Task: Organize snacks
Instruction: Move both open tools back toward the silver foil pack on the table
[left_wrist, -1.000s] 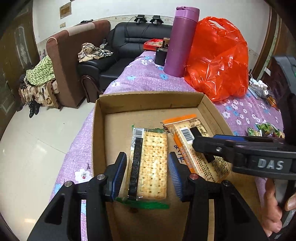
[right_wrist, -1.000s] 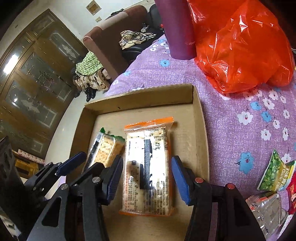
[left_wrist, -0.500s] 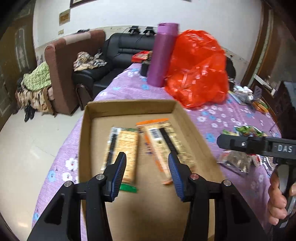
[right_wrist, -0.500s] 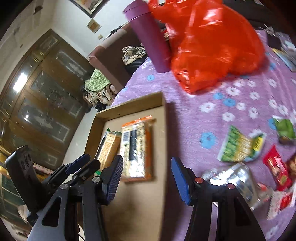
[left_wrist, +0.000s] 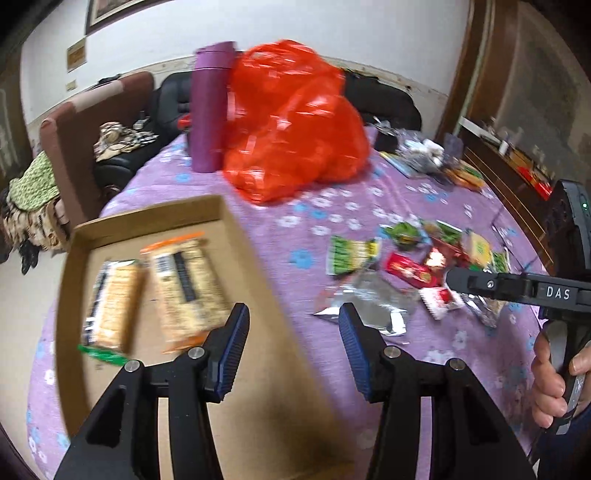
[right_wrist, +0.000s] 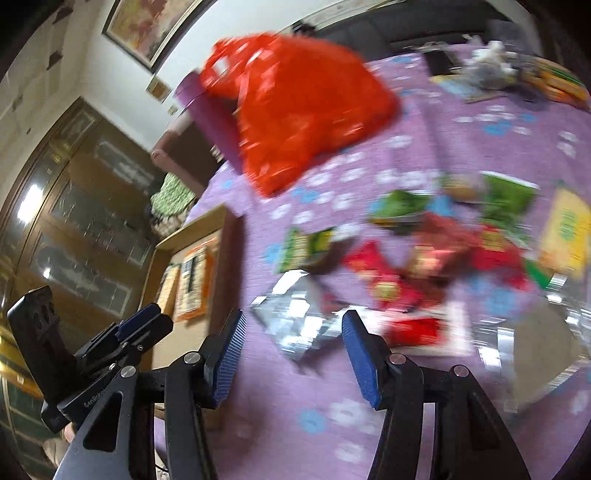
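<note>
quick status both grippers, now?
left gripper: open, holding nothing.
right gripper: open, holding nothing.

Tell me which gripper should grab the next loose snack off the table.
Right, probably. The right gripper, jaws open and empty, points at the silver packet in the snack pile. The left gripper, also open, straddles the cardboard box edge.

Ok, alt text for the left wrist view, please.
The open, empty left claw hangs over the right wall of a cardboard box holding two cracker packs. Loose snack packets lie scattered on the purple tablecloth beyond, near a red bag.
</note>
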